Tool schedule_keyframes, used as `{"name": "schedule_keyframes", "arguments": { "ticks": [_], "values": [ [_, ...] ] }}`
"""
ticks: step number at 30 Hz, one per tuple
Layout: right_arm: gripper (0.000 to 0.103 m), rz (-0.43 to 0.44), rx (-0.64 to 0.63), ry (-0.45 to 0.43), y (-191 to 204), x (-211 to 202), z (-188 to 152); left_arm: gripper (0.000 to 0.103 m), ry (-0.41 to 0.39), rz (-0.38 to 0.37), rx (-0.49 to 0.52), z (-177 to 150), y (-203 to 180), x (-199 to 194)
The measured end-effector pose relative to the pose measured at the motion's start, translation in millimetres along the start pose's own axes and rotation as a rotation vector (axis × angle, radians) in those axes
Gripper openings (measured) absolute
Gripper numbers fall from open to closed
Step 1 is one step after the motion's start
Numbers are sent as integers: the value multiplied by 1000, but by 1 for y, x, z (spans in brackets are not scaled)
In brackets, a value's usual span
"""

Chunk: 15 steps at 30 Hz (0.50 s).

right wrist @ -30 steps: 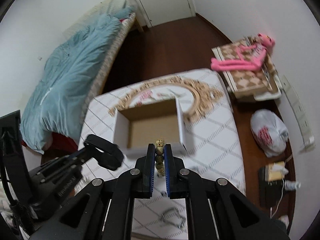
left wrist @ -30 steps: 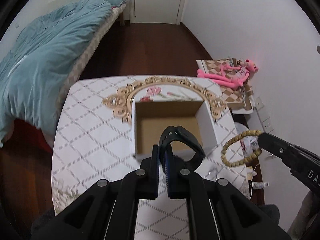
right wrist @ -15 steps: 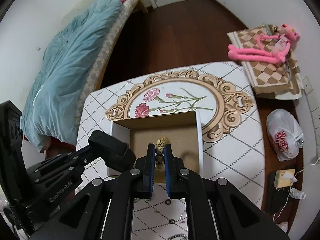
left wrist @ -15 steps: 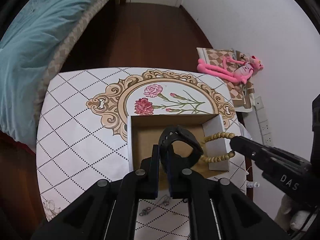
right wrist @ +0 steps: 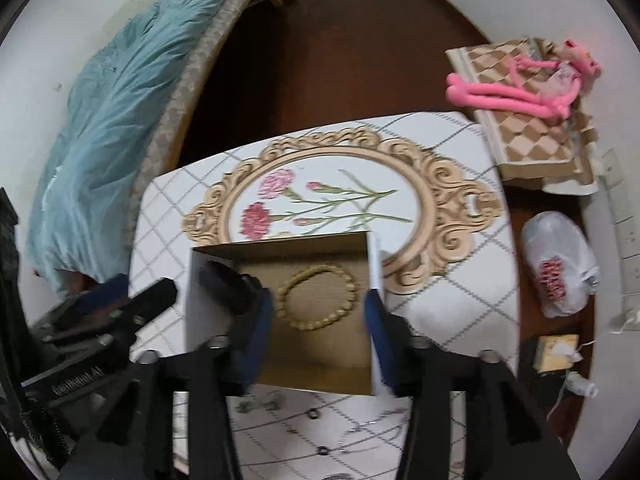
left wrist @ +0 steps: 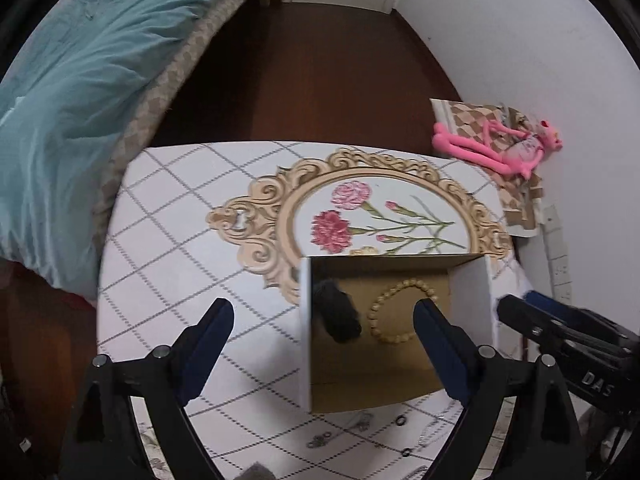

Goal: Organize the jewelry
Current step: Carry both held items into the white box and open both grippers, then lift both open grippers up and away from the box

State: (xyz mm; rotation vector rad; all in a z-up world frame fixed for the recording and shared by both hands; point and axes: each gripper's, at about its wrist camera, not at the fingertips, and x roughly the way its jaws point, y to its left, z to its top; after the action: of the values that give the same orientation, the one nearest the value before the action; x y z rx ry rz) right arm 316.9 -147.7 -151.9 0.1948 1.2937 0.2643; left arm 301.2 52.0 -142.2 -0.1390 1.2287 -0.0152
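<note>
Both grippers hang above an open cardboard box (left wrist: 470, 300) that stands on the bench (left wrist: 180, 248), on a white cloth with a grey lattice and a gilt-framed flower print. The left gripper (left wrist: 324, 322) has its fingers (left wrist: 208, 336) spread wide and empty, one over the cloth to the left of the box and the other over its inside. The right gripper (right wrist: 320, 316) is likewise spread wide with nothing between its fingers (right wrist: 256, 332), which straddle the box floor. Inside the box a beaded bracelet (right wrist: 316, 298) of tan wooden beads lies flat in a ring on the brown bottom, and a black band (left wrist: 336, 312) lies just beside it against the left wall; whether the two touch cannot be told. On the cloth near the box's front edge lie several small rings and metal pieces (left wrist: 400, 422). A pink plush toy (right wrist: 520, 84) rests on a checkered cushion off to the right, well apart from the bench, and a bed with a teal duvet (left wrist: 72, 92) stands to the left.
</note>
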Motion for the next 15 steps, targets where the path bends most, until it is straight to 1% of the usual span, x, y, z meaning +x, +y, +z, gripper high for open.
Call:
{"name": "schedule_keyframes", "arguments": {
  "ticks": [1, 2, 3, 4, 5, 6, 8, 11, 15],
  "values": [
    [64, -33, -10, -4, -1, -1, -3, 94, -6, 17, -1, -2, 1, -1],
    [74, -61, -19, -9, 0, -1, -4, 101, -16, 28, -5, -6, 2, -1],
    [81, -93, -36, -19, 0, -2, -8, 103, -29, 37, -7, -9, 4, -2],
    [91, -131, -56, -28, 2, -1, -12, 103, -51, 58, -3, -15, 4, -4],
    [93, -165, -70, -33, 3, 0, -15, 103, -62, 73, -1, -19, 4, -4],
    [93, -205, -89, -39, 5, 2, -20, 103, -73, 89, 0, -24, 5, -4],
    [93, -253, -114, -45, 7, 6, -28, 103, -73, 113, -2, -31, 6, -2],
    [96, -276, -115, -42, 5, 12, -37, 103, -77, 129, -9, -40, 9, -2],
    [97, -286, -117, -51, 8, 12, -46, 103, -90, 147, -13, -49, 10, -6]
  ]
}}
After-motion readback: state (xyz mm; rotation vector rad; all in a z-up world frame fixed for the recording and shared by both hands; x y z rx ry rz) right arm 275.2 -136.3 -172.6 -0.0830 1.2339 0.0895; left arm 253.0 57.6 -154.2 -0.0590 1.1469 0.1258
